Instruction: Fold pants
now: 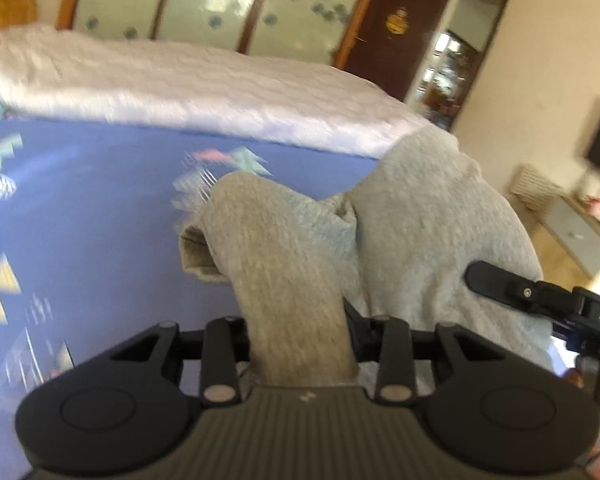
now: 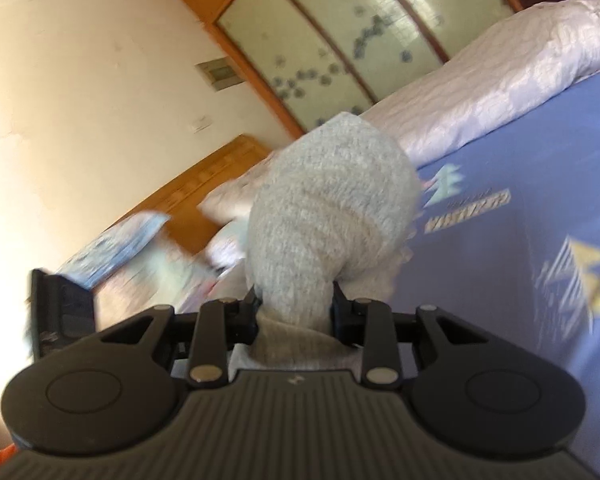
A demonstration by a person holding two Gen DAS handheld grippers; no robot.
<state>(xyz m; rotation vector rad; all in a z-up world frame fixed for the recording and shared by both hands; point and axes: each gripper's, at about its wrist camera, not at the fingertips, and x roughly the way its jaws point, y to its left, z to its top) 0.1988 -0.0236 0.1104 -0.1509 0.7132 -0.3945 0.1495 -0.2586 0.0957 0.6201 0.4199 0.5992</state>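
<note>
A: Status on the fold?

B: Early. Grey sweatpants (image 1: 412,216) are bunched and lifted off the bed (image 1: 100,220), no flat fold visible. I'd say pick-up is done, and spreading and folding are all still to do.

A: Tongs?

B: Left tongs (image 1: 300,344) are clenched on a grey fabric tube, probably a leg or cuff end, running up the lower centre of the left wrist view. Right tongs (image 2: 296,312) are clenched on another bunch of the same knit, lower centre of the right wrist view. Fabric fills the gap between the jaws in both.

A: Where's the rest of the garment?

B: Left view: the tube rises from the tongs to centre frame, and an open hem droops to its left. A larger grey mass hangs to the right, and the right tongs' black finger pokes in from the right edge against it. Right view: the cloth balloons up and out from the jaws into a rounded lump at centre frame, hiding whatever is behind it.

A: Touching the bed?

B: Can't tell. Both views are motion-blurred. The blue patterned sheet (image 2: 520,208) sits behind and below the cloth, and the pale quilt (image 1: 180,80) lies further back. The cloth reads as held up, not laid out.

A: Risk?

B: Both grips are on wads, not on clean edges. I'd expect a shake-out or a regrip before any crease lines up.
</note>
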